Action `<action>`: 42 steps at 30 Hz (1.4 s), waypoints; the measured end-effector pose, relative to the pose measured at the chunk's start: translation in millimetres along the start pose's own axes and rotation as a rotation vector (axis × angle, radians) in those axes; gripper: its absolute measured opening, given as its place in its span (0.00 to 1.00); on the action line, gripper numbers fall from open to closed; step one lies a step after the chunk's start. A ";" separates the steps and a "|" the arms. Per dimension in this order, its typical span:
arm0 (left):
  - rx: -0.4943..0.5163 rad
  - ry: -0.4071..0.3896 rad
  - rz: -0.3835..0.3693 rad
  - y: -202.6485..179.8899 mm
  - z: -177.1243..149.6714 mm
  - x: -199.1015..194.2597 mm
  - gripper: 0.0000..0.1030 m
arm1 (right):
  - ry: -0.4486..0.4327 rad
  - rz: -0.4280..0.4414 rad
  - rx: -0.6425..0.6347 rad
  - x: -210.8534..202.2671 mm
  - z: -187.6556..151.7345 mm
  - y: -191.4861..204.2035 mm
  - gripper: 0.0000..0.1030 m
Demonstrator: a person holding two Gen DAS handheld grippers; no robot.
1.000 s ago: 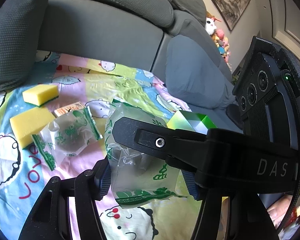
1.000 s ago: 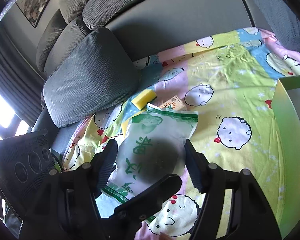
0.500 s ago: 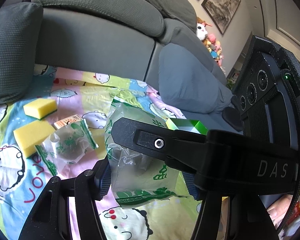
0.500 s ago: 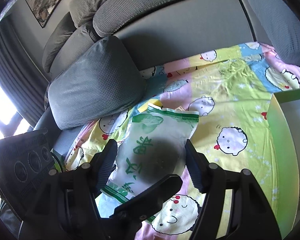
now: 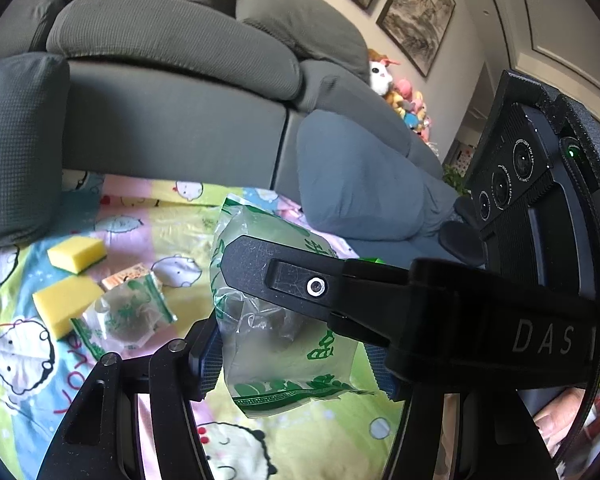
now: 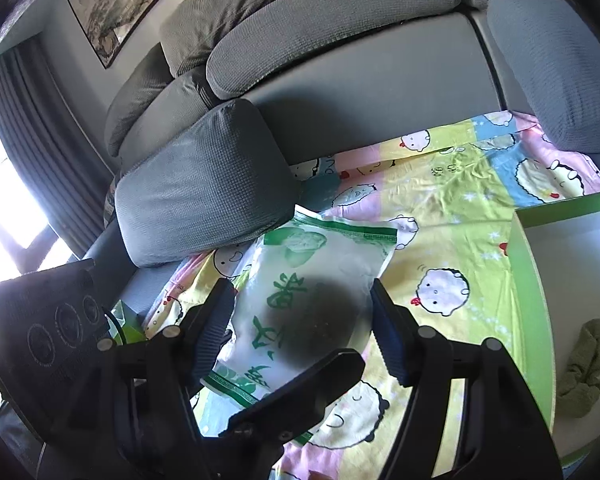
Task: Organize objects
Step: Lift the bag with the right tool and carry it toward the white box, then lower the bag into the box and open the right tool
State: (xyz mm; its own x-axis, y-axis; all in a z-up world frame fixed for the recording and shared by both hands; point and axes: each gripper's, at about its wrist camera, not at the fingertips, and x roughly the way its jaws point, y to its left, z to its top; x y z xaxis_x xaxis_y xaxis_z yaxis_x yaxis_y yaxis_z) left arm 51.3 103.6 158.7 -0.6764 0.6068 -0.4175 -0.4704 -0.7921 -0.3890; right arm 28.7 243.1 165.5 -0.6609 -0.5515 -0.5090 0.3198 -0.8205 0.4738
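gripping one green-printed snack bag from both sides, left gripper and right gripper jaws both clamped on it, above cartoon sheet.

Packet: thin plastic film, crinkled, glossy, half clear, green print. Sponges: yellow foam, matt, porous. Sheet: printed cloth, soft, wrinkled. Cushion: grey woven cloth, waffle texture. Box: smooth cardboard, green outside, white inside. Gripper fingers: matt black plastic, ribbed blue pads.
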 end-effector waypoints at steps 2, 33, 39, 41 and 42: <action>0.003 0.000 0.004 -8.4 -0.7 -0.4 0.60 | -0.012 0.007 0.005 -10.9 -0.2 -6.1 0.65; 0.140 0.188 -0.157 -155.3 -25.9 123.7 0.60 | -0.081 -0.175 0.273 -101.9 -23.5 -170.2 0.65; 0.110 0.252 -0.186 -159.7 -35.3 154.8 0.60 | -0.064 -0.193 0.342 -98.9 -26.7 -196.2 0.65; 0.102 0.269 -0.189 -160.6 -37.5 162.6 0.60 | -0.057 -0.201 0.363 -97.5 -27.6 -202.5 0.65; 0.099 0.279 -0.190 -160.6 -38.6 167.3 0.60 | -0.054 -0.204 0.370 -96.8 -28.3 -204.8 0.65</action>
State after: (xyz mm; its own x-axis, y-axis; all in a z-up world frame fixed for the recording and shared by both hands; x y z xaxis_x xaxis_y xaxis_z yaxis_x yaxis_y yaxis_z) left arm 35.6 334.9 119.6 -0.3968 0.7279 -0.5593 -0.6347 -0.6577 -0.4056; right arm 46.4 460.2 97.4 -0.7228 -0.3665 -0.5859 -0.0806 -0.7973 0.5982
